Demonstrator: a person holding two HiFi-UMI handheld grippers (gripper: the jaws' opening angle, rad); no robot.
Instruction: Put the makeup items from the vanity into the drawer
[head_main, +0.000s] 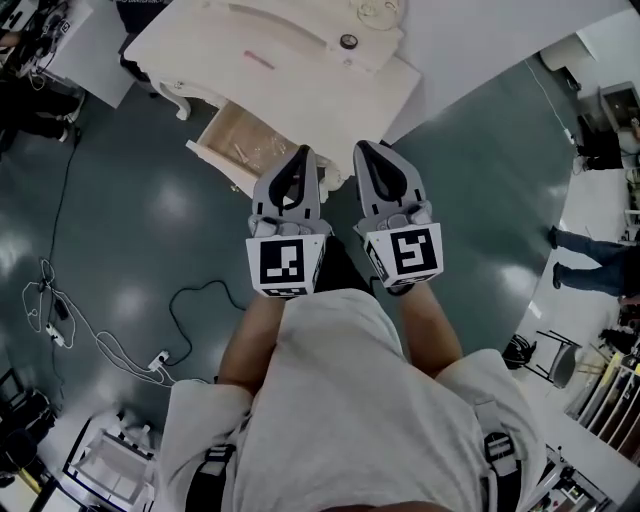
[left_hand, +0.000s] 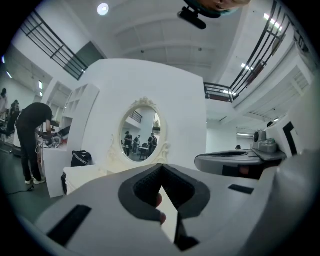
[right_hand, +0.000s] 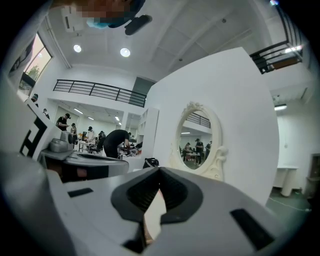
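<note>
1 vanity (head_main: 300, 90); 1 drawer (head_main: 240, 135); 1 mirror (left_hand: 141, 131); 2 claws: L claw (head_main: 302, 155), R claw (head_main: 365, 150)

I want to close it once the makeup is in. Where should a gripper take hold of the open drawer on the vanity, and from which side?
Probably take the drawer by the top edge of its front panel, coming in from the side away from the vanity. It stands pulled out, that panel is its outermost thin upright wall, and no handle shows from above.

The left claw (left_hand: 161, 167), jaws together, points toward the oval mirror (left_hand: 141, 131) of the white vanity (left_hand: 84, 176).
</note>
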